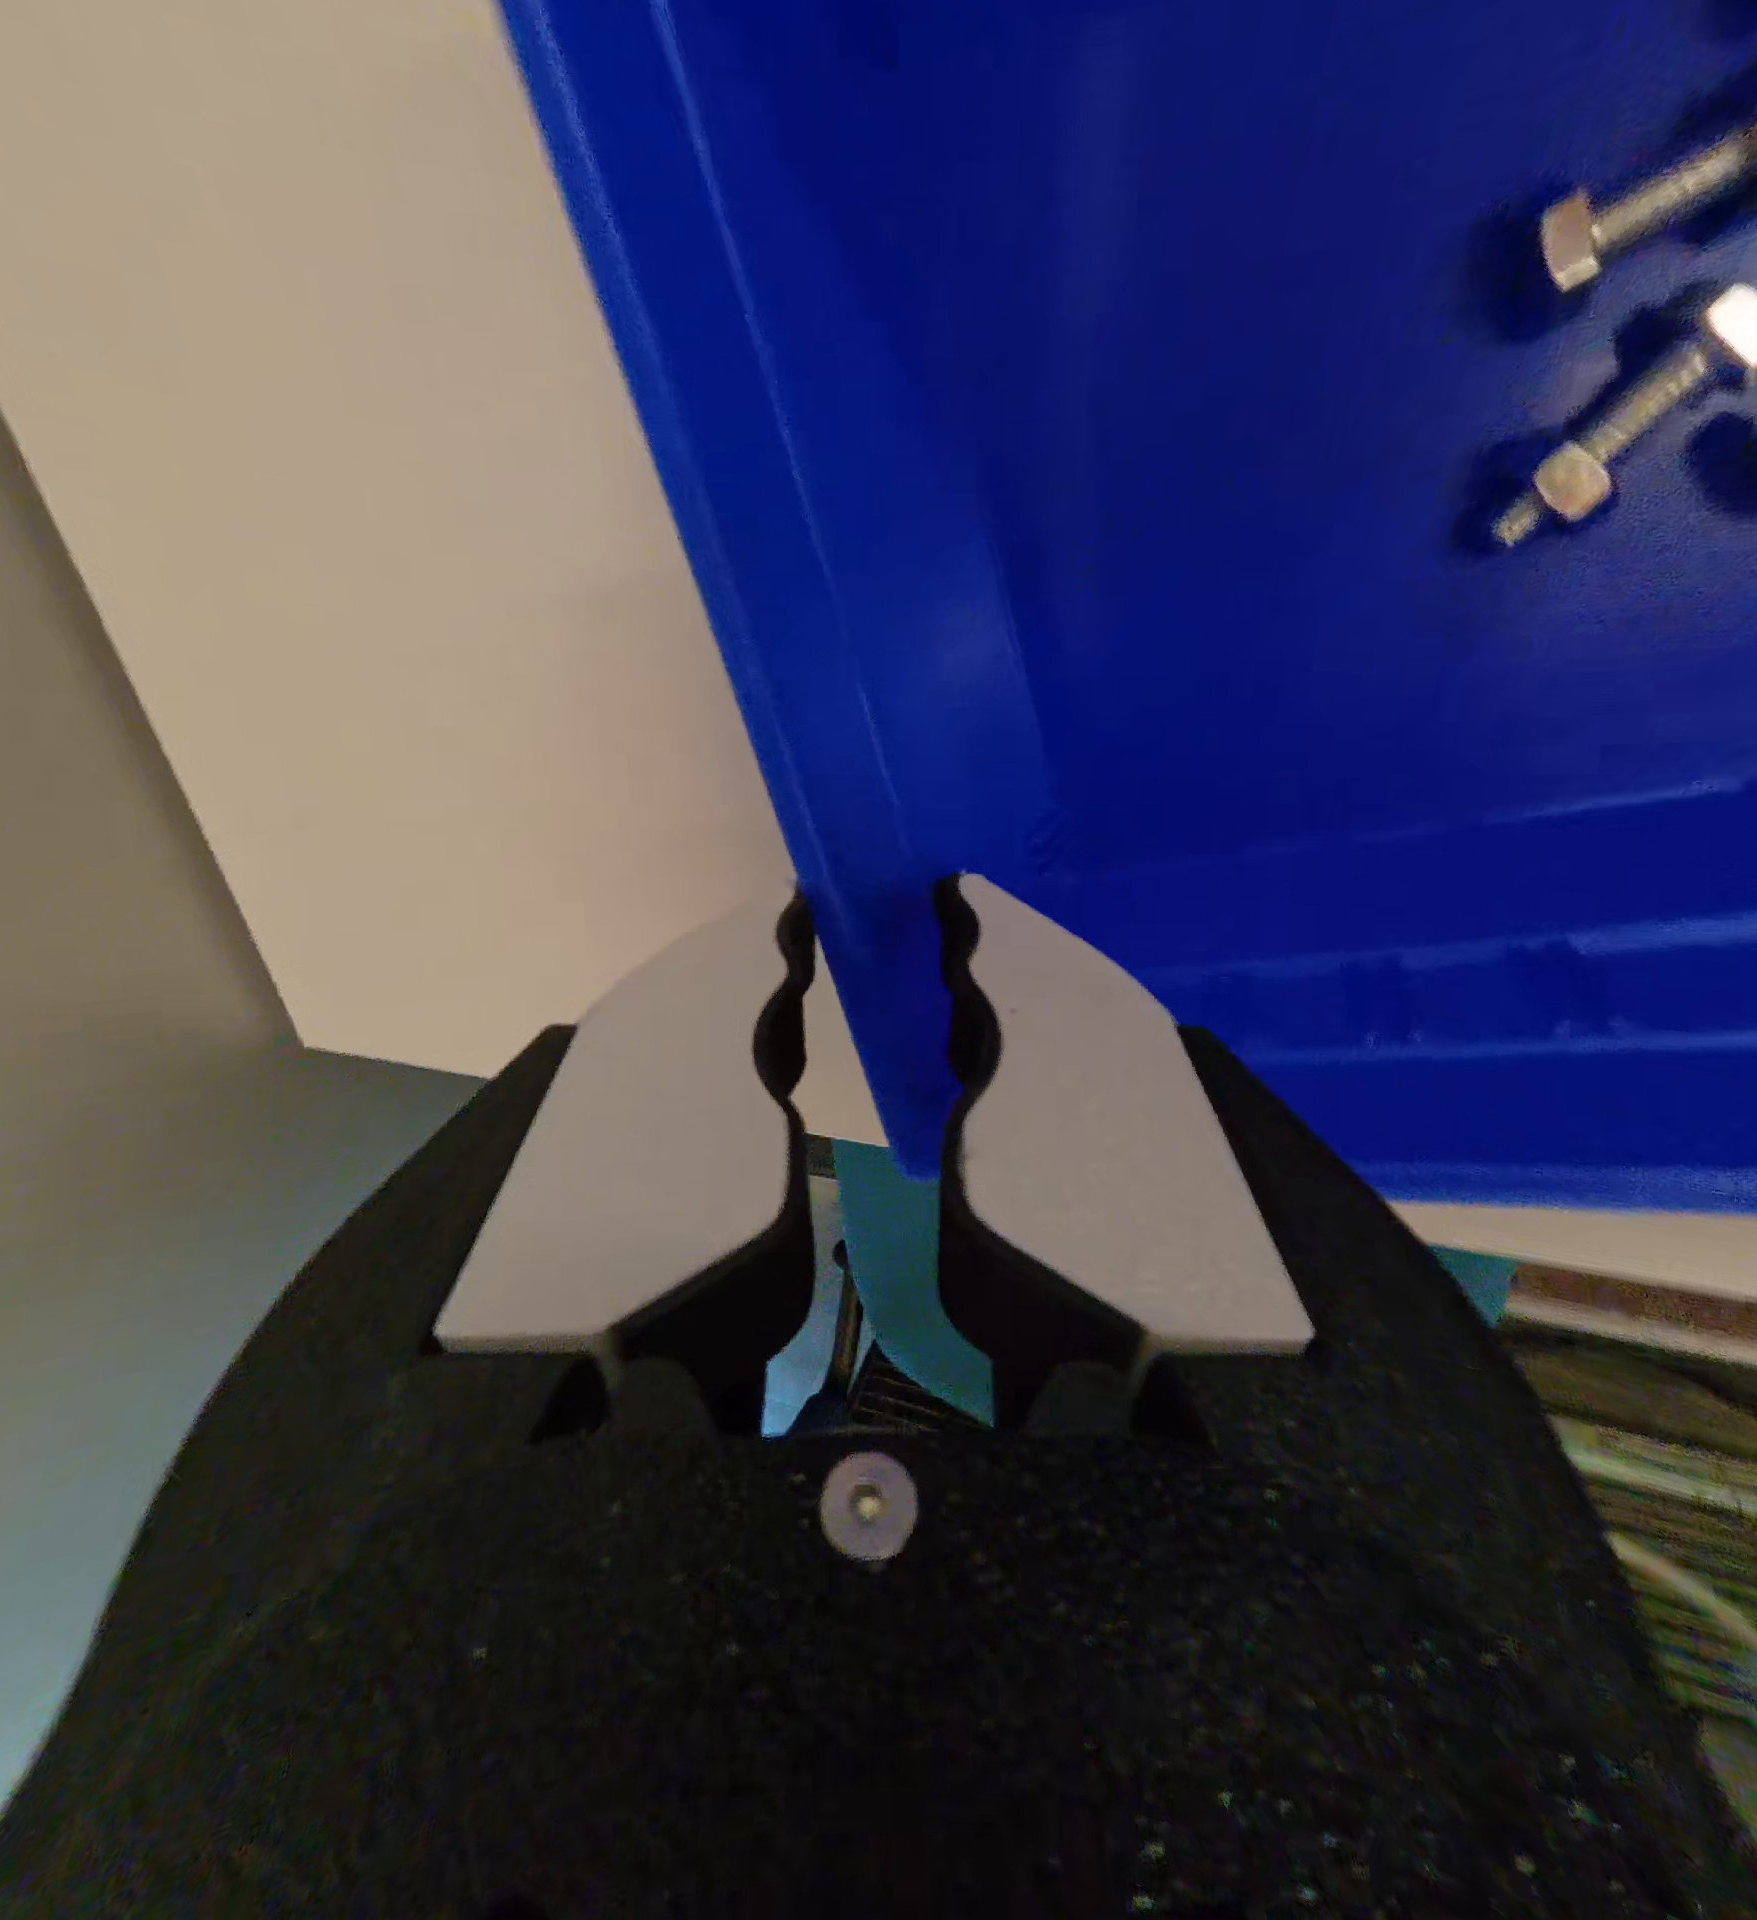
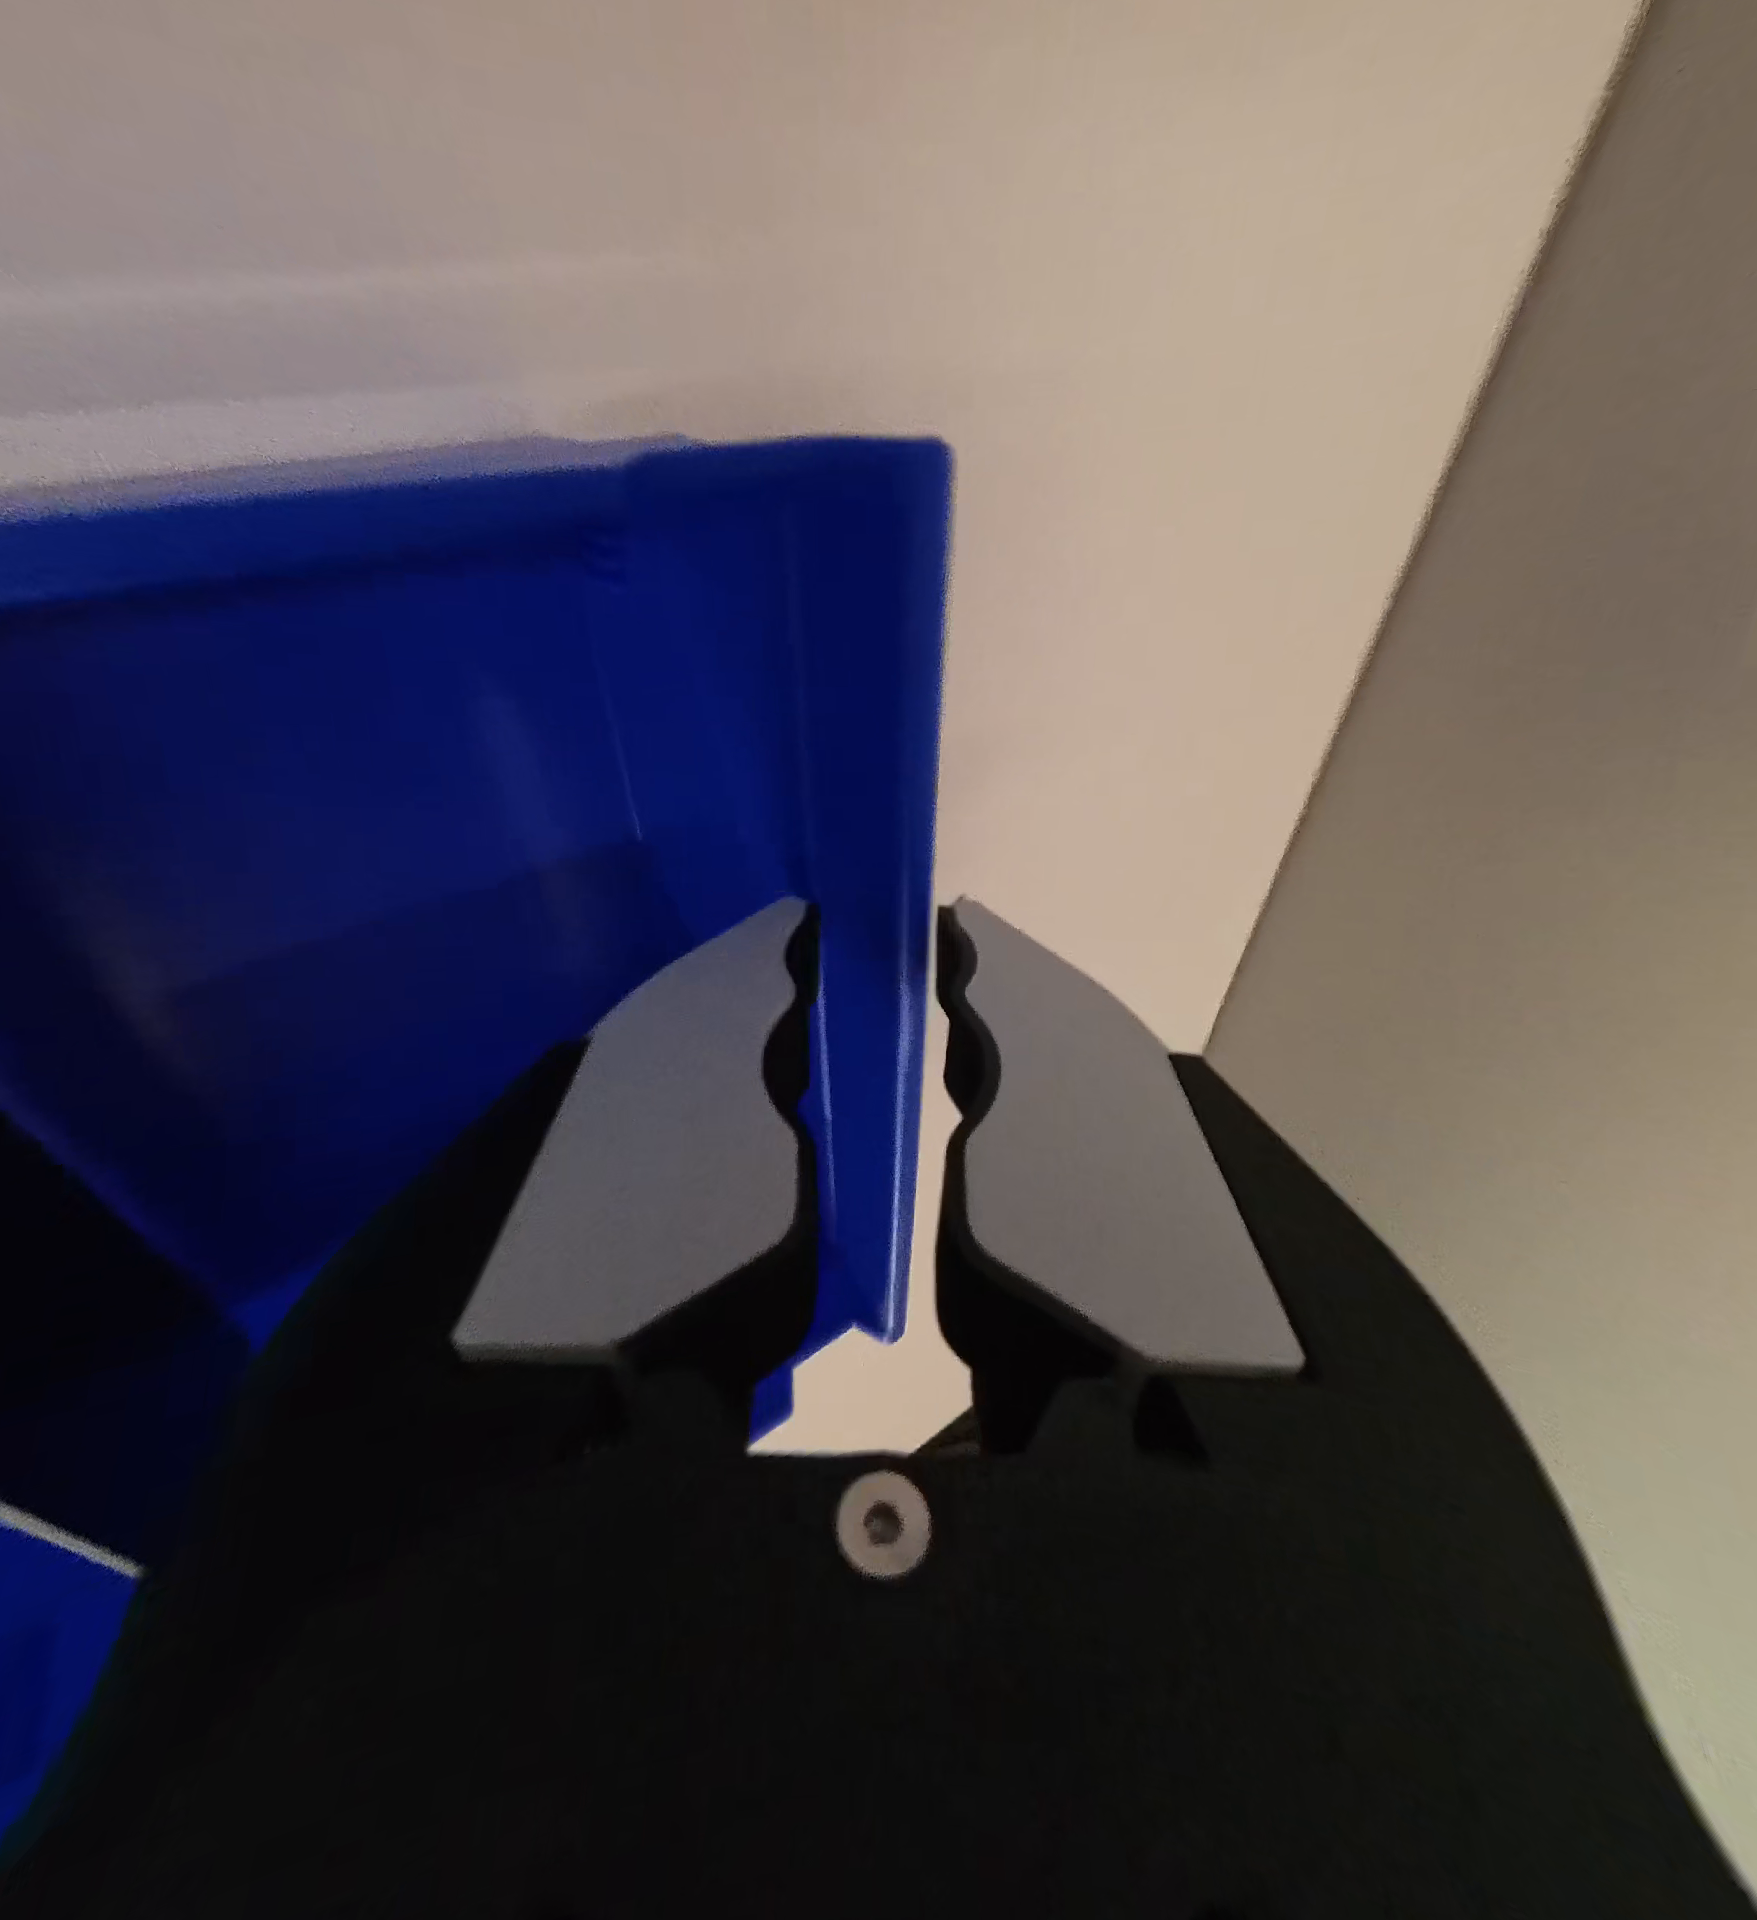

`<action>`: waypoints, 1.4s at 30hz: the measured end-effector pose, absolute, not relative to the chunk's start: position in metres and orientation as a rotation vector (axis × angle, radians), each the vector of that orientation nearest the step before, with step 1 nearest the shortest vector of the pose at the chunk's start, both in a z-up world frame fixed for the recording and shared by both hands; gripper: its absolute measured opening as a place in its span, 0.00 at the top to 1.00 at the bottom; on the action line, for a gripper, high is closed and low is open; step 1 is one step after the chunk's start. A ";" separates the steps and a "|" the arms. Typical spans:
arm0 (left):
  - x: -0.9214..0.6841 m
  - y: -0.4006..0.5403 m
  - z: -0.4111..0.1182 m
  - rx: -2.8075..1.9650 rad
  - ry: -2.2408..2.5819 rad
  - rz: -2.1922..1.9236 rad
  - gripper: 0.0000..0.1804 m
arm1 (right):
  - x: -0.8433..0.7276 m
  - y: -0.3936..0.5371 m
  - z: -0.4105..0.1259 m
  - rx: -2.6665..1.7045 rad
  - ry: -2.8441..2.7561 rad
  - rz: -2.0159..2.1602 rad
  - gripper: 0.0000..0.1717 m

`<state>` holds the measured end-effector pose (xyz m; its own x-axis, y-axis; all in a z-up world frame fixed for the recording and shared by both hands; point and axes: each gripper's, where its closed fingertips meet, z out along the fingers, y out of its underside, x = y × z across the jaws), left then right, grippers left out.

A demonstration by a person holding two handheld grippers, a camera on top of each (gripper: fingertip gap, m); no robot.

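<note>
Blue bin [image 1: 1269, 520] rim, both tongs clamping

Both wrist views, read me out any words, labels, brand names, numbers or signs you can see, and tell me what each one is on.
None: no readable text in either view.
Blue bin: plain walls and rim, no label visible.
Bolts in the bin: any head markings are too blurred to read.
Left gripper and right gripper: bare black bodies and grey fingers, no lettering.
Teal scrap below the left gripper: no writing visible.
</note>
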<state>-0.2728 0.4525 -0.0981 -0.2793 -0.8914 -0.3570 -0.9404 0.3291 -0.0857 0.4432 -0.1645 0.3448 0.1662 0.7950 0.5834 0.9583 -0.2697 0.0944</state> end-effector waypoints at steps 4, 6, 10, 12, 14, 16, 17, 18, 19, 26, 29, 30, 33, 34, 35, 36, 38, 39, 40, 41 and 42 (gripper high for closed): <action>-0.267 0.466 -0.081 -1.772 1.937 0.209 0.75 | 0.462 -0.166 0.374 -2.196 -1.267 -0.839 0.77; -0.270 0.466 -0.065 -1.833 1.727 0.205 0.70 | 0.474 -0.183 0.392 -2.229 -1.024 -0.768 0.75; -0.284 0.424 -0.041 -2.058 1.152 0.076 0.62 | 0.504 -0.256 0.403 -2.342 -0.493 -0.556 0.68; -0.286 0.381 -0.038 -2.110 0.846 -0.091 0.63 | 0.509 -0.302 0.396 -2.356 -0.330 -0.457 0.67; -0.279 0.331 -0.038 -2.091 0.606 -0.314 0.64 | 0.513 -0.345 0.387 -2.361 -0.207 -0.434 0.68; -0.274 0.287 -0.044 -2.077 0.430 -0.450 0.65 | 0.513 -0.376 0.374 -2.377 -0.122 -0.412 0.68; -0.275 0.269 -0.050 -2.086 0.368 -0.454 0.65 | 0.512 -0.389 0.368 -2.387 -0.096 -0.410 0.68; -0.275 0.255 -0.057 -2.100 0.324 -0.437 0.65 | 0.512 -0.397 0.362 -2.394 -0.079 -0.431 0.68; -0.275 0.244 -0.065 -2.120 0.296 -0.415 0.65 | 0.514 -0.404 0.357 -2.402 -0.070 -0.478 0.68; -0.269 0.219 -0.073 -2.141 0.246 -0.320 0.66 | 0.543 -0.419 0.334 -2.419 0.027 -0.747 0.69; -0.288 0.216 -0.072 -2.175 0.216 -0.133 0.66 | 0.546 -0.421 0.324 -2.420 0.067 -0.698 0.70; -0.296 0.215 -0.076 -2.202 0.211 -0.048 0.65 | 0.546 -0.424 0.320 -2.422 0.074 -0.691 0.70; -0.287 0.209 -0.095 -2.284 0.256 -0.052 0.64 | 0.549 -0.428 0.312 -2.420 0.089 -0.691 0.73; -0.286 0.210 -0.100 -2.289 0.250 -0.039 0.64 | 0.551 -0.429 0.312 -2.410 0.095 -0.700 0.75; -0.288 0.211 -0.104 -2.297 0.253 0.000 0.64 | 0.551 -0.429 0.313 -2.404 0.097 -0.699 0.77; -0.291 0.212 -0.107 -2.296 0.262 0.054 0.64 | 0.551 -0.429 0.312 -2.401 0.100 -0.687 0.78; -0.301 0.214 -0.110 -2.290 0.265 0.152 0.73 | 0.551 -0.428 0.312 -2.398 0.097 -0.671 0.79; -0.304 0.214 -0.112 -2.294 0.261 0.167 0.76 | 0.552 -0.428 0.312 -2.397 0.093 -0.667 0.79; -0.305 0.214 -0.117 -2.313 0.254 0.159 0.77 | 0.552 -0.428 0.312 -2.397 0.091 -0.661 0.79; -0.306 0.213 -0.124 -2.345 0.248 0.147 0.78 | 0.552 -0.427 0.312 -2.397 0.091 -0.656 0.79; -0.305 0.213 -0.129 -2.356 0.247 0.111 0.78 | 0.552 -0.428 0.312 -2.397 0.091 -0.654 0.79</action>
<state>-0.3047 0.2131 -0.1287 0.9776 -0.1455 -0.1524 -0.2106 -0.6994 -0.6830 0.5518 -0.4276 0.3116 0.8737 -0.2232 0.4322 0.0972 -0.7904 -0.6048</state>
